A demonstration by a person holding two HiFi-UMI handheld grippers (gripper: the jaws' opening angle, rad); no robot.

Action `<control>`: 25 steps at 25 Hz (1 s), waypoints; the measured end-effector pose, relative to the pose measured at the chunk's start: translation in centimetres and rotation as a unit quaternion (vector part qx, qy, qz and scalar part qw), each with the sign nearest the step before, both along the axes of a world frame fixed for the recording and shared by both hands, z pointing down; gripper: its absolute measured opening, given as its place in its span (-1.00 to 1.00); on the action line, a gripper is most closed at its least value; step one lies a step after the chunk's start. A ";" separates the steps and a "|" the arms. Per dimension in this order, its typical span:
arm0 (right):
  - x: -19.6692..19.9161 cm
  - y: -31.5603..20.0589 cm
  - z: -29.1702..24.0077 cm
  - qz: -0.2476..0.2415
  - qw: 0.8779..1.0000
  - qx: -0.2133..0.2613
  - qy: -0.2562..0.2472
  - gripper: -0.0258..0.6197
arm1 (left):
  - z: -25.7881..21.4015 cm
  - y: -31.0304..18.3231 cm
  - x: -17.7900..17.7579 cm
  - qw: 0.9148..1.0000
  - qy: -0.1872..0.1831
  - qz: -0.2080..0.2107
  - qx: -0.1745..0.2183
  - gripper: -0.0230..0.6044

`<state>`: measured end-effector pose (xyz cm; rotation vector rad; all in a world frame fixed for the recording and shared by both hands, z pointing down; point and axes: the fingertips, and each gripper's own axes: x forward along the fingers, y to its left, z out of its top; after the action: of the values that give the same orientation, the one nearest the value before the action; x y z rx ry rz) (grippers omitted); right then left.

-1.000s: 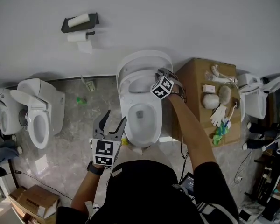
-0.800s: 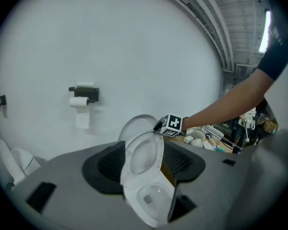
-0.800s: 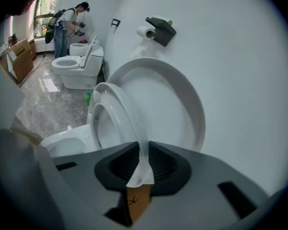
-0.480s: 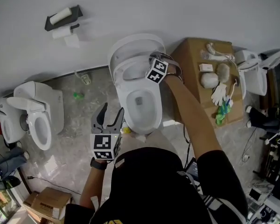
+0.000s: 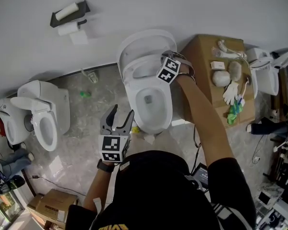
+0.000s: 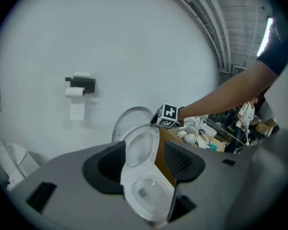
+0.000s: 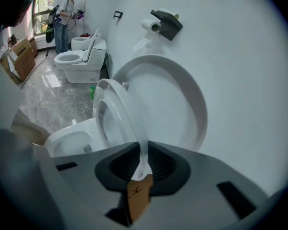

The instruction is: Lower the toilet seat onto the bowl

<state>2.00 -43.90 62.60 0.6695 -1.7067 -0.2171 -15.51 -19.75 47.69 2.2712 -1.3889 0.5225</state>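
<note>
**Right gripper pinching a half-raised toilet seat**

A white toilet bowl (image 5: 151, 124) is sitting at the centre of the head view, with its lid (image 5: 146, 41) leaning back on the wall at 12 o'clock. The toilet seat (image 7: 127, 114) is standing tilted between lid and bowl, not yet down. The right gripper (image 7: 143, 153) is pinching the seat's rim, its jaws having just been closing on it. The left gripper (image 5: 121, 114) is hovering at the bowl's 8 o'clock, jaws wide apart, holding nothing.
</note>
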 end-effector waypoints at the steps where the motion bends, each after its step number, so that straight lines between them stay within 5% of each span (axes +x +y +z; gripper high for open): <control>1: 0.0 0.1 0.0 0.002 1.000 -0.002 0.002 -0.78 | 0.2 0.1 0.0 1.000 -0.002 0.011 -0.001 -0.11; 12: 0.7 4.5 -0.5 0.001 0.998 -0.002 0.055 -0.76 | 1.3 4.3 1.4 0.993 -0.011 0.118 -0.006 -0.12; 21: 2.2 10.1 0.3 -0.003 0.997 -0.013 0.070 -0.75 | 0.6 8.0 5.6 0.996 0.035 0.075 -0.014 -0.13; 25: 1.6 11.1 0.4 -0.007 0.999 -0.011 0.051 -0.74 | 0.4 10.2 8.6 0.994 0.034 0.101 -0.011 -0.13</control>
<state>3.56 -32.75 63.04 0.6217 -1.6144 -0.2381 -6.92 -9.56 48.14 2.4018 -1.1218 0.5172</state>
